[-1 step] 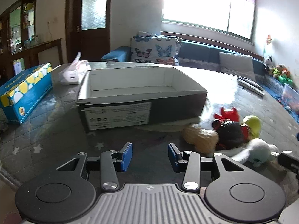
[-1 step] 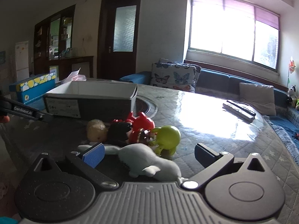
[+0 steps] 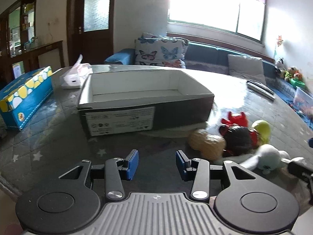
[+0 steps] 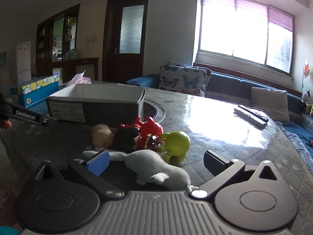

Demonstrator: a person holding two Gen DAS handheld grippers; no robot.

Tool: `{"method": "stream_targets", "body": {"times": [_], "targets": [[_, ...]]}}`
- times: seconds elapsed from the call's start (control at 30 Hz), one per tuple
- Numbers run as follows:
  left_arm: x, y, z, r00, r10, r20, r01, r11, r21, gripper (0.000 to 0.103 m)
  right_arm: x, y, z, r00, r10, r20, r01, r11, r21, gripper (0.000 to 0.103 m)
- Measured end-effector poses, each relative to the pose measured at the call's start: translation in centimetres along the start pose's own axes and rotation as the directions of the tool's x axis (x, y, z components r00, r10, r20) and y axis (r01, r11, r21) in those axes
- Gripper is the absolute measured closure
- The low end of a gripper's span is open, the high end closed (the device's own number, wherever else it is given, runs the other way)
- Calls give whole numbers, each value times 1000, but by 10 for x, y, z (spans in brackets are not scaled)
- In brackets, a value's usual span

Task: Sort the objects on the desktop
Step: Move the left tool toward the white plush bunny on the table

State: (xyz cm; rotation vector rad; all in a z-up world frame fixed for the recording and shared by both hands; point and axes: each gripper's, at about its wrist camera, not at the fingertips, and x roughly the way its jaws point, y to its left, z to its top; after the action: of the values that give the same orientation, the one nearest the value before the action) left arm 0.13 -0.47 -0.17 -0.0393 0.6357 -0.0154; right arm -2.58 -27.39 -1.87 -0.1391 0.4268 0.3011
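An open dark cardboard box [image 3: 148, 117] with a white inside stands on the table; it also shows in the right wrist view [image 4: 93, 105]. A pile of toys lies to its right: a tan plush [image 3: 207, 144], a black and red figure [image 3: 237, 137], a red toy [image 4: 149, 126], a green round toy [image 4: 176, 144] and a white shark plush [image 4: 154, 169]. My left gripper [image 3: 156, 163] is open and empty, in front of the box. My right gripper [image 4: 154, 161] is wide open, its jaws on either side of the shark plush.
A blue tissue box [image 3: 23, 98] and a white tissue pack [image 3: 75, 76] stand left of the box. Two remotes [image 4: 251, 115] lie at the far right of the quilted table [image 4: 225, 137]. A sofa with cushions [image 3: 160, 51] is behind.
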Motion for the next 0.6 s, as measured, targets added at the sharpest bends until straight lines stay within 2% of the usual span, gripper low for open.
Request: {"method": "stream_targets", "body": {"times": [0.1, 0.17, 0.2, 0.27, 0.4, 0.6], "targets": [[4, -9, -1, 1000, 4, -20, -4, 1000, 13, 58, 1, 0, -1, 1000, 4, -4, -4, 1000, -5, 0], [7, -15, -2, 999, 7, -34, -6, 1000, 22, 58, -4, 13, -6, 1000, -3, 16, 4, 999, -51, 0], [5, -20, -3, 999, 1, -32, 0, 1000, 30, 58, -3, 11, -6, 1000, 14, -3, -14, 999, -46, 0], [-2, -34, -6, 1000, -18, -20, 19, 999, 49, 58, -3, 9, -4, 998, 43, -43, -45, 998, -43, 0], [-1, -36, -9, 996, -83, -45, 85, 995, 43, 58, -1, 16, -6, 995, 54, -81, -59, 997, -55, 0], [1, -48, -13, 996, -59, -67, 63, 996, 59, 58, 1, 14, -10, 991, 58, -119, -63, 997, -39, 0]]}}
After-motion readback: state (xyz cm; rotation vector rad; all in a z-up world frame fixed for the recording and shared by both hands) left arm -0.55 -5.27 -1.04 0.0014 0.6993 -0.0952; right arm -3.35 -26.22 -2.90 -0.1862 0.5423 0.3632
